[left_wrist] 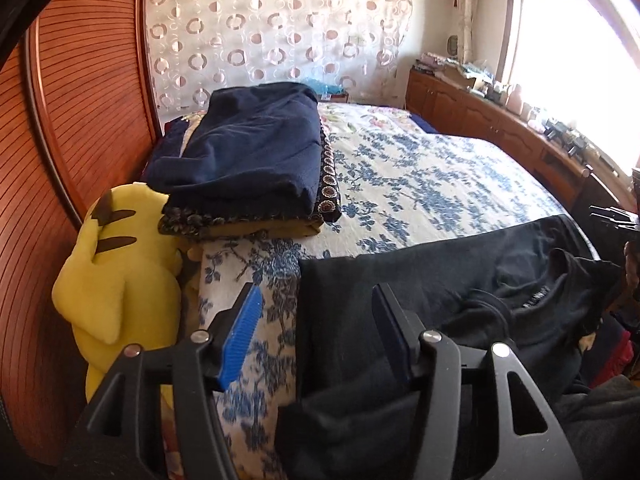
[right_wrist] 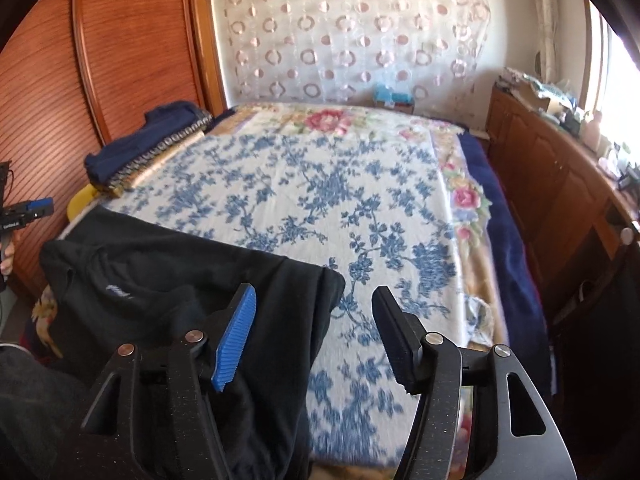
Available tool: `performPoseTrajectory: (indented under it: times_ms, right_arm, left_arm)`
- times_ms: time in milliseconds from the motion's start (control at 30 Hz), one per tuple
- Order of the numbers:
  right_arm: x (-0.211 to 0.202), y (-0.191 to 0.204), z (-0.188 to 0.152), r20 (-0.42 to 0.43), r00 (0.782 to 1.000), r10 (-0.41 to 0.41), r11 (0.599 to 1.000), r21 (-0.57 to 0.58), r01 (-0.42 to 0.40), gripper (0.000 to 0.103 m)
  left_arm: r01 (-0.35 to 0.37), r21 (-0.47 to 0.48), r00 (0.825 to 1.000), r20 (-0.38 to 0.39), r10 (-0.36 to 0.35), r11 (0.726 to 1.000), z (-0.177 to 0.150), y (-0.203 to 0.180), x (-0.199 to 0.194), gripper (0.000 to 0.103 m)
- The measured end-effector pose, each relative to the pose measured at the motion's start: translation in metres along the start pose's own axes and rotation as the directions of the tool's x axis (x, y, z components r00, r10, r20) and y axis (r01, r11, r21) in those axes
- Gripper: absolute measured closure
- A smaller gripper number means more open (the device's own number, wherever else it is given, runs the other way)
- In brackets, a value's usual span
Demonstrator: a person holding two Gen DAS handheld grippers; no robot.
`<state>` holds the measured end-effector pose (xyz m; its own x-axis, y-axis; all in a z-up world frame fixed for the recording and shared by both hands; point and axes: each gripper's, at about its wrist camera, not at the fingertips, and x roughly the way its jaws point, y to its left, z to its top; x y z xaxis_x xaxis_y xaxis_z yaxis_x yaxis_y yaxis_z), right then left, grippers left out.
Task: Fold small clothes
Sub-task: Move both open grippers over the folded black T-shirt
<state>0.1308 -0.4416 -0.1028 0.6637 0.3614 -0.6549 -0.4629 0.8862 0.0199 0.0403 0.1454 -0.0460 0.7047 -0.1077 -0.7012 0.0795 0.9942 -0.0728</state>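
Note:
A black shirt (left_wrist: 460, 280) lies on the near edge of the bed, its neck label facing up; it also shows in the right wrist view (right_wrist: 168, 280). My left gripper (left_wrist: 316, 304) is open, hovering over the shirt's left edge, holding nothing. My right gripper (right_wrist: 314, 304) is open over the shirt's right edge, empty. The left gripper's blue pad (right_wrist: 38, 204) shows at the far left of the right wrist view.
The bed has a blue floral cover (left_wrist: 420, 184) (right_wrist: 320, 184). A stack of folded dark blue clothes (left_wrist: 248, 152) (right_wrist: 132, 144) sits at the far left beside a yellow plush toy (left_wrist: 116, 280). A wooden wardrobe (left_wrist: 60, 160) stands left, cabinets (right_wrist: 560, 168) right.

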Motion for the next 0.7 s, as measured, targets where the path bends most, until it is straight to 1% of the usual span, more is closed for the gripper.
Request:
performPoseTrajectory:
  times_ms: [133, 333, 467, 633, 667, 700]
  right_arm:
    - [0.039, -0.004, 0.002, -0.039, 0.999, 0.029, 0.999, 0.025, -0.028, 0.041]
    - [0.075, -0.008, -0.002, -0.094, 0.994, 0.047, 0.997, 0.065, -0.041, 0.041]
    - [0.084, -0.01, -0.007, -0.107, 0.993, 0.055, 0.995, 0.085, -0.046, 0.04]
    - [0.087, -0.005, -0.006, -0.103, 0.993, 0.053, 0.997, 0.066, -0.046, 0.04]
    - [0.087, -0.003, -0.006, -0.107, 0.993, 0.048, 0.998, 0.053, -0.043, 0.041]
    - [0.087, 0.001, -0.006, -0.109, 0.993, 0.042, 0.999, 0.036, -0.038, 0.049]
  left_arm:
    - [-0.006, -0.007, 0.999, -0.035, 0.006, 1.0, 0.008, 0.004, 0.021, 0.047]
    - [0.005, -0.022, 0.996, -0.087, -0.007, 1.0, 0.015, 0.008, 0.048, 0.047]
    - [-0.002, -0.006, 0.993, -0.115, 0.001, 1.0, 0.012, 0.006, 0.06, 0.047]
    - [-0.012, -0.002, 0.99, -0.142, 0.012, 1.0, 0.008, 0.006, 0.071, 0.047]
    - [-0.014, 0.002, 0.99, -0.143, 0.015, 1.0, 0.007, 0.006, 0.072, 0.047]
    - [-0.015, 0.003, 0.99, -0.144, 0.015, 1.0, 0.007, 0.006, 0.071, 0.047]
